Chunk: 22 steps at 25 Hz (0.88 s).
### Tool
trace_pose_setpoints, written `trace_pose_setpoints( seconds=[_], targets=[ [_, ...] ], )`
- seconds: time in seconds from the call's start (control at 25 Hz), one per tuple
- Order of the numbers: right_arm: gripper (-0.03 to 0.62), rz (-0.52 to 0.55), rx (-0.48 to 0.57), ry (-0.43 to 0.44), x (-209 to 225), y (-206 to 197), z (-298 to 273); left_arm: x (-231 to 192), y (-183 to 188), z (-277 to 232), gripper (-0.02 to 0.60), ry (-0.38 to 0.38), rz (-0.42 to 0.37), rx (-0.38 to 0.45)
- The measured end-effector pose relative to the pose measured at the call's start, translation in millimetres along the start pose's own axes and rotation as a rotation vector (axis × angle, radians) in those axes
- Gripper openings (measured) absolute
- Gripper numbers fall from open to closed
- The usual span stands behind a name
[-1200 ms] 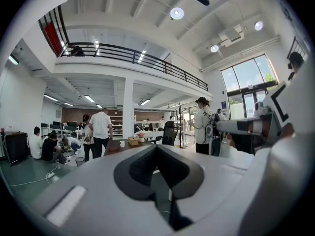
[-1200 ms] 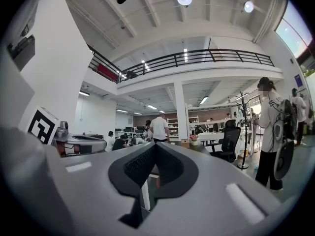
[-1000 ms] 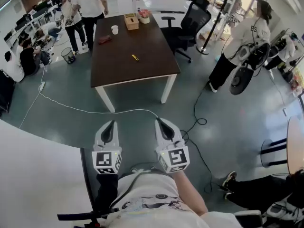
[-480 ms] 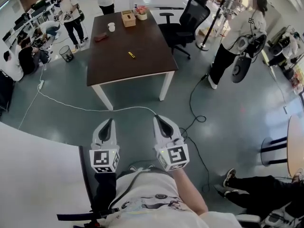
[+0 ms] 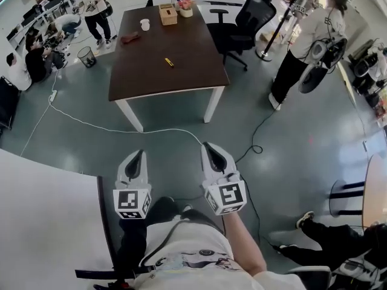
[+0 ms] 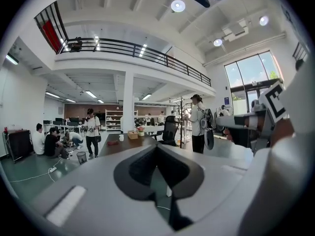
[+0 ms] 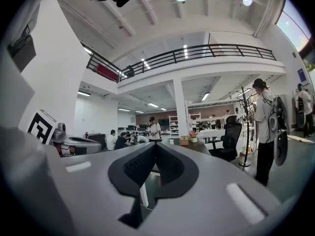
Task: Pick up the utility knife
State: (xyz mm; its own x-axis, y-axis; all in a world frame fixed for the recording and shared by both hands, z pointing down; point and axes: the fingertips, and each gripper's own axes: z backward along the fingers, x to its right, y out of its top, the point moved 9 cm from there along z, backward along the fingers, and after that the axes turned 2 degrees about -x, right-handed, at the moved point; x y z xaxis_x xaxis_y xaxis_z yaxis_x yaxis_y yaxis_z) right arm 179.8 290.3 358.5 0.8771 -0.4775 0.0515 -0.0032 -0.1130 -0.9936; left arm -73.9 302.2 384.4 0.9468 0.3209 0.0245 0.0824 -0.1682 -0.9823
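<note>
Utility knife (image 5: 169,62): yellow, lying flat and slantwise on the dark top of the table (image 5: 193,77), about midway between the left and right edges, clear of all four corners, well apart from both hand-held grippers. Left hand-held gripper (image 5: 139,157): low in the head view, over the grey floor (image 5: 290,144), well apart from the near edge of the table, tip directed toward the table; jaws closed tip to tip in the left gripper view, nothing between them. Right hand-held gripper (image 5: 209,147): beside the left one, likewise over the floor and well apart from the table; jaws brought together in the right gripper view, nothing held. Along the far edge of the table: white cup (image 5: 144,24) toward the far left corner, tan box (image 5: 167,14) near the middle of that edge, small flower pot (image 5: 184,5) just beside the box on its right. Reddish-brown item (image 5: 129,38) near the left edge, nearer than the cup; kind not identifiable. Black office chair (image 5: 245,23) beside the right edge, toward the far right corner. White cable (image 5: 121,129) on the floor, between the near edge of the table and the two hand-held grippers. Standing person (image 5: 305,47) beyond the chair, well apart from the table.
</note>
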Motion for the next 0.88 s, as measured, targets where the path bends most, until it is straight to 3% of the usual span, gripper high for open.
trace_pose_setpoints(
  seconds=[0.32,0.52,0.88],
  targets=[
    [0.002,0.003,-0.032,0.037,3,-5,-46,-25,-7,-38,-0.002,0.023,0.021,-0.039],
    [0.002,0.024,-0.044,0.026,21,-2,-111,-55,3,-113,-0.002,-0.014,0.026,-0.013],
    [0.002,-0.005,-0.038,-0.029,66,21,-270,-146,35,-267,-0.002,-0.088,0.024,-0.027]
  ],
)
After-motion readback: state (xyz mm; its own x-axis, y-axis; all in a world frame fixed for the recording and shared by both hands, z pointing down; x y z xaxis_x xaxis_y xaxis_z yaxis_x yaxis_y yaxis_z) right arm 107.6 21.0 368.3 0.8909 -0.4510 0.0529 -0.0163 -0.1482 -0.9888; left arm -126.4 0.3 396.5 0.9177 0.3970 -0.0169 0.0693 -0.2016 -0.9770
